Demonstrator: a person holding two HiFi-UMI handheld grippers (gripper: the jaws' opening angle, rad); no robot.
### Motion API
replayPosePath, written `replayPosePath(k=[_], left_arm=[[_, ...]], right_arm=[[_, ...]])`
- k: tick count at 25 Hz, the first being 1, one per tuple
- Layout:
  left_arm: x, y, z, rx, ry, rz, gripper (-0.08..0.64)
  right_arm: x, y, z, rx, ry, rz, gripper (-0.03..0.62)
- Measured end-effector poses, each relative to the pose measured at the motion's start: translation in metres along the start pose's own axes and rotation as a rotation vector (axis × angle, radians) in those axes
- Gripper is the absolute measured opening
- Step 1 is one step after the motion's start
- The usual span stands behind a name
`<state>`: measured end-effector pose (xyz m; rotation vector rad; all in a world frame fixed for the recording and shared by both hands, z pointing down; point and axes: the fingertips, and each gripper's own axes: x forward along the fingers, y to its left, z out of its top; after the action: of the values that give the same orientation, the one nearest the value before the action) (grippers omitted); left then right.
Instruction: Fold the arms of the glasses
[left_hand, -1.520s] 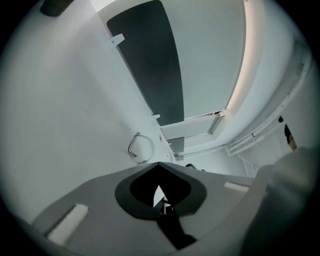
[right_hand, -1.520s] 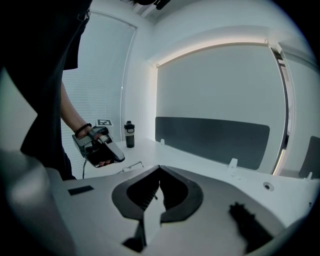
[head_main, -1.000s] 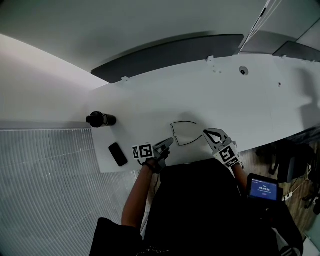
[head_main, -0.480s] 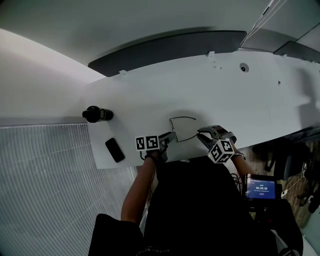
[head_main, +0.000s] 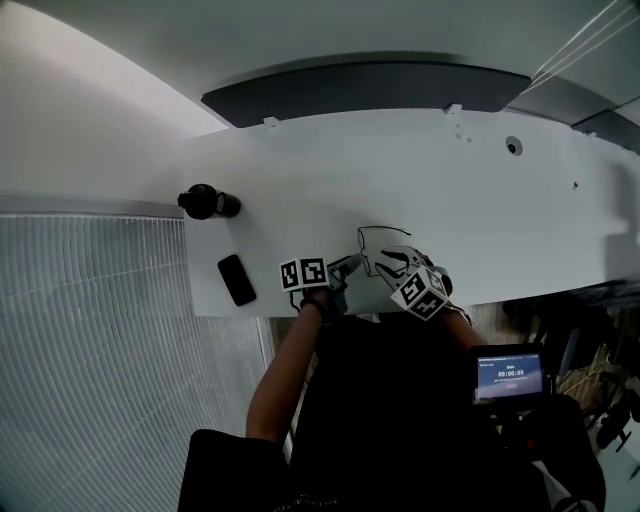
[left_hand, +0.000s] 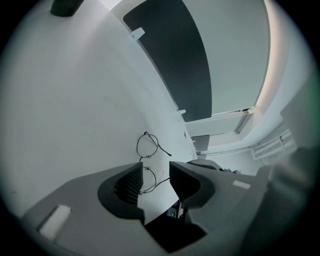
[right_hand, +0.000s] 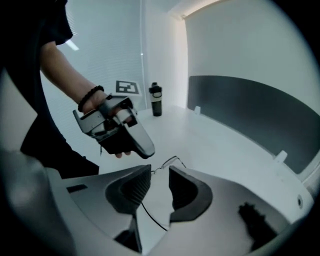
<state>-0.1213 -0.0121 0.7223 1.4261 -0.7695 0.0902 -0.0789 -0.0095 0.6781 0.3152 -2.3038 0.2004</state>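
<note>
Glasses (head_main: 378, 248) lie on worktop (head_main: 300, 170) near its front edge, arms apparently unfolded. Left tongs (left_hand: 156, 172) opening, released, one lens between them untouched. Right tongs (right_hand: 160, 176) opening, released, astride one arm, probably lining up to swing it inward.

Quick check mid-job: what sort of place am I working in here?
Most likely an office or lab workstation: a long white desk with a dark partition panel behind it, and a phone and drink bottle left on it.
</note>
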Motion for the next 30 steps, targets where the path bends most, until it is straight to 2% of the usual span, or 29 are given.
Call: replayPosePath(k=[1, 3, 4, 8, 12, 16, 20, 24, 30], left_arm=[[0.002, 0.001, -0.006, 0.026, 0.032, 0.054, 0.157], [0.004, 0.008, -0.019, 0.158, 0.107, 0.219, 0.218], [0.003, 0.009, -0.023, 0.212, 0.119, 0.286, 0.222], [0.005, 0.002, -0.023, 0.248, 0.076, 0.407, 0.195], [0.019, 0.005, -0.026, 0.339, 0.13, 0.51, 0.19], [0.027, 0.017, -0.036, 0.349, 0.162, 0.569, 0.176], [0.036, 0.017, -0.037, 0.342, 0.151, 0.575, 0.175], [0.042, 0.016, -0.038, 0.361, 0.162, 0.587, 0.098], [0.038, 0.017, -0.028, 0.411, 0.176, 0.615, 0.072]], right_arm=[[-0.007, -0.009, -0.003, 0.029, -0.008, -0.046, 0.117], [-0.02, -0.027, -0.014, 0.076, -0.013, -0.135, 0.117], [-0.027, -0.035, -0.021, 0.1, -0.01, -0.175, 0.117], [-0.057, -0.05, -0.046, 0.221, -0.016, -0.293, 0.117], [-0.071, -0.05, -0.064, 0.257, -0.032, -0.298, 0.117], [-0.084, -0.059, -0.076, 0.287, -0.057, -0.324, 0.117], [-0.091, -0.065, -0.086, 0.298, -0.06, -0.34, 0.117], [-0.093, -0.066, -0.09, 0.301, -0.057, -0.343, 0.117], [-0.093, -0.066, -0.089, 0.297, -0.058, -0.354, 0.117]])
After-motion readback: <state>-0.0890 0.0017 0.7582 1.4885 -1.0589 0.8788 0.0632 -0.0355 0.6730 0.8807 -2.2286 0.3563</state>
